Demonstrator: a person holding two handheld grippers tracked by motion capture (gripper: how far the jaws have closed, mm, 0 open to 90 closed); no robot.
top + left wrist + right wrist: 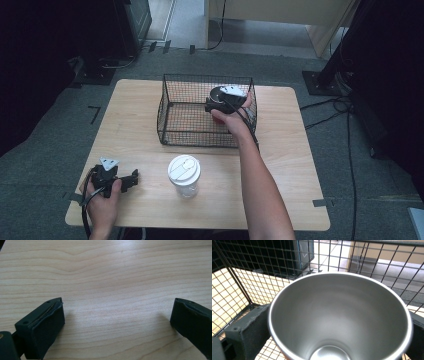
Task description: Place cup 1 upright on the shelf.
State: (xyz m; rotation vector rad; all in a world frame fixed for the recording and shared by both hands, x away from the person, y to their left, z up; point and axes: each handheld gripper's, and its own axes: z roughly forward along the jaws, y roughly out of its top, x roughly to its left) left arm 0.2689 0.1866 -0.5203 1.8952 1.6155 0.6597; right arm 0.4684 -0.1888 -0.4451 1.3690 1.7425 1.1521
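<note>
No text, label, brand, number or sign can be read anywhere. The white lid (184, 169) of the jar, at about 6 o'clock on the table (140, 130), carries only raised moulding, no lettering. The steel cup (339, 317) is plain inside, with no stamp or mark. The wire basket (172, 107) bears no tag. The grey plates on the grippers are blank.
</note>
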